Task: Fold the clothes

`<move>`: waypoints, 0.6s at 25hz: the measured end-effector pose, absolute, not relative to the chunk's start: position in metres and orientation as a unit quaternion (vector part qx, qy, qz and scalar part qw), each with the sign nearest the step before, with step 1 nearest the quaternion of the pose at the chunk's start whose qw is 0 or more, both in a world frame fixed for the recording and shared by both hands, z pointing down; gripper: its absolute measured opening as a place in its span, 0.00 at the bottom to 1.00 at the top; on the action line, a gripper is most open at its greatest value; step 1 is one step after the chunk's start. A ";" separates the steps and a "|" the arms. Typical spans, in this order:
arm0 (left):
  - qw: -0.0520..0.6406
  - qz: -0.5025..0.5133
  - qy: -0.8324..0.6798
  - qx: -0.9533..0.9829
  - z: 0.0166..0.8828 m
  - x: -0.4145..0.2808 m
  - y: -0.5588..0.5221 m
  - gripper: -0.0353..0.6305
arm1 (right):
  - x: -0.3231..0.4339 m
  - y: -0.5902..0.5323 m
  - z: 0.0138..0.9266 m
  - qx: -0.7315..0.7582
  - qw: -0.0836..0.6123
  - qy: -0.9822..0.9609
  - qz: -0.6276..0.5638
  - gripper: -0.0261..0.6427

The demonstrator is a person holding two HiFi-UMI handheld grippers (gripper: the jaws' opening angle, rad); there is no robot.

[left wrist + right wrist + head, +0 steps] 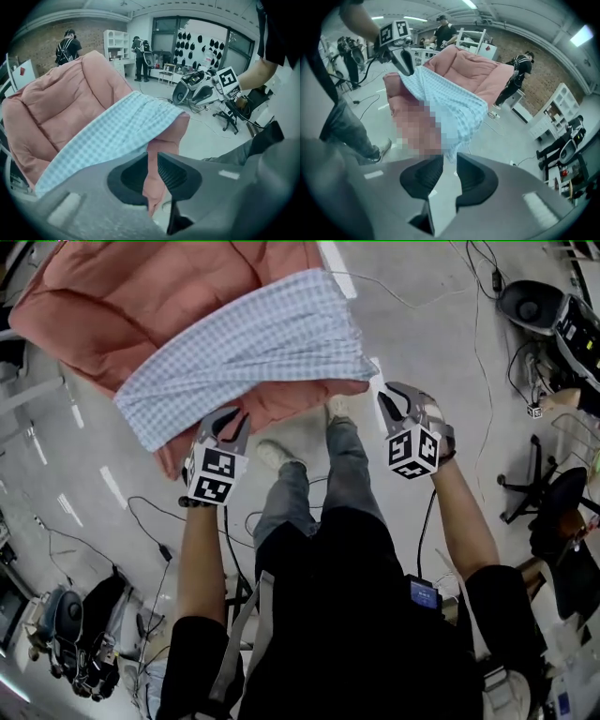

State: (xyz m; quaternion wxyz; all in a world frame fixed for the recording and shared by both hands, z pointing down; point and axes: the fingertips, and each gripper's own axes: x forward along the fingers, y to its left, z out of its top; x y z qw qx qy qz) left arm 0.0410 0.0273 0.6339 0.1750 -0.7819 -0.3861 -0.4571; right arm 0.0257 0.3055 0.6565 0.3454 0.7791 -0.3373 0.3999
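I am holding the salmon-pink quilted garment in the air above the floor, left tongs clamping its near edge and right tongs apparently pinching the blue-and-white checked cloth draped across it, stretching both out for folding.

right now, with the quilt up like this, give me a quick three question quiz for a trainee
1. True or false: the pink quilt is folded in a neat pile.
2. Its other side shows: A stripes, B small checks, C dots?
3. What colour is the fabric between the jaws of the left gripper?
Key: 1 false, it is spread out and held up; 2 B; 3 pink.
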 end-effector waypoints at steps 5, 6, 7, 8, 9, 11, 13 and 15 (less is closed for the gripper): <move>0.169 -0.491 -0.380 -0.766 0.659 0.037 0.054 0.16 | 0.032 0.316 0.703 0.733 0.438 -0.396 0.337 0.23; 0.170 -0.496 -0.379 -0.762 0.662 0.035 0.057 0.16 | 0.033 0.318 0.713 0.724 0.452 -0.404 0.329 0.26; 0.171 -0.501 -0.378 -0.760 0.665 0.034 0.058 0.16 | 0.035 0.319 0.722 0.717 0.461 -0.410 0.324 0.27; 0.172 -0.504 -0.376 -0.758 0.666 0.034 0.057 0.16 | 0.039 0.319 0.727 0.713 0.467 -0.413 0.320 0.28; 0.171 -0.508 -0.372 -0.758 0.668 0.034 0.055 0.16 | 0.043 0.319 0.731 0.712 0.470 -0.415 0.316 0.28; 0.167 -0.516 -0.362 -0.758 0.670 0.034 0.046 0.16 | 0.051 0.314 0.734 0.710 0.475 -0.419 0.307 0.29; 0.163 -0.524 -0.350 -0.759 0.671 0.034 0.037 0.16 | 0.056 0.308 0.738 0.703 0.480 -0.431 0.301 0.29; 0.160 -0.530 -0.342 -0.759 0.673 0.032 0.033 0.16 | 0.055 0.306 0.745 0.692 0.484 -0.444 0.298 0.29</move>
